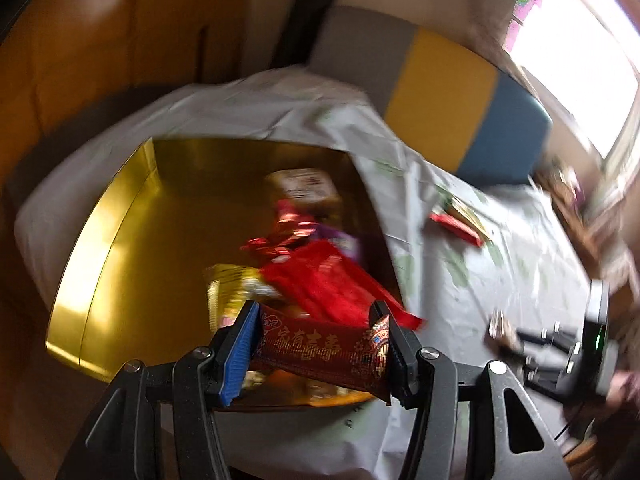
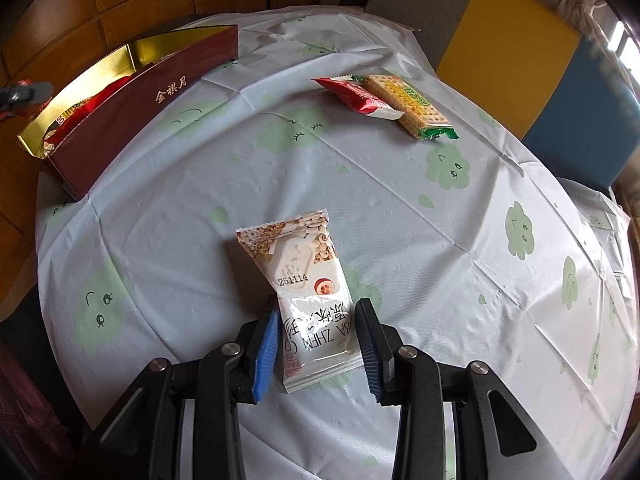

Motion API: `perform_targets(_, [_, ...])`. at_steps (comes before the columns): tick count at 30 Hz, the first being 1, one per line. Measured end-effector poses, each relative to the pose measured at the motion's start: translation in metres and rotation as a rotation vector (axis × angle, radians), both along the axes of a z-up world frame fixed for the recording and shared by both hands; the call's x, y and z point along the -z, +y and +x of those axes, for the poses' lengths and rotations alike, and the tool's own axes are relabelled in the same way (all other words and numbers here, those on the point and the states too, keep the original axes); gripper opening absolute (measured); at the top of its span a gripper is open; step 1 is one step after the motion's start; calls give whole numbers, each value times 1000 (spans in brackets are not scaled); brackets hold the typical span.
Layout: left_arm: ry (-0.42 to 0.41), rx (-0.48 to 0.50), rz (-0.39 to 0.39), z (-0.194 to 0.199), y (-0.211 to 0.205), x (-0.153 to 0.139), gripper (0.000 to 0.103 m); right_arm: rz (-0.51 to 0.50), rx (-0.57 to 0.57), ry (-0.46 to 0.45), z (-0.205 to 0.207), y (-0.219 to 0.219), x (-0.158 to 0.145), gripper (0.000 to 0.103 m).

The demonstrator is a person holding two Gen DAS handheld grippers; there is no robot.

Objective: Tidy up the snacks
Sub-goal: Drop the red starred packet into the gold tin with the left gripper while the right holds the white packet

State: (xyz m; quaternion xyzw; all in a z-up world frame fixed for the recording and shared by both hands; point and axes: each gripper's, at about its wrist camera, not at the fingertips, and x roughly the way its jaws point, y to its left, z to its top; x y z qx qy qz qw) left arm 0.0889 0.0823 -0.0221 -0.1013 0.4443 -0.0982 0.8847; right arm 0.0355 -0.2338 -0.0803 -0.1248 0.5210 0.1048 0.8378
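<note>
My left gripper (image 1: 316, 340) is shut on a dark red snack pack with gold writing (image 1: 324, 350) and holds it over the near edge of the gold-lined box (image 1: 132, 240). Several snack packs (image 1: 316, 276) lie inside the box. This view is blurred. In the right wrist view the box (image 2: 132, 112) has a dark red side with gold characters and stands at the far left. My right gripper (image 2: 318, 344) is open, its fingers on either side of a white snack pack (image 2: 304, 292) that lies flat on the table.
A red snack pack (image 2: 356, 98) and a green-ended cracker pack (image 2: 412, 106) lie together at the far side of the table. A tablecloth with green cloud prints (image 2: 440, 240) covers the table. A grey, yellow and blue bench (image 2: 512, 60) stands behind.
</note>
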Motion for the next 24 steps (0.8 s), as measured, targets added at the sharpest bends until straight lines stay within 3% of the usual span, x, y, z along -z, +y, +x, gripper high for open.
perform_targets(7, [69,-153,-131,28,61,6,57,-14,-6,-2,0,1,0,37])
perform_targets(10, [82,-174,-167,37,71,6,57,-19,-10,-2,0,2,0,37])
perform_targets(17, [104,-166,-189,71,61,9,58,-22,-10,-4,0,2,1,37])
perform_targets(24, [194,-168,-227,110,52,38,63,-24,-15,-4,0,1,1,37])
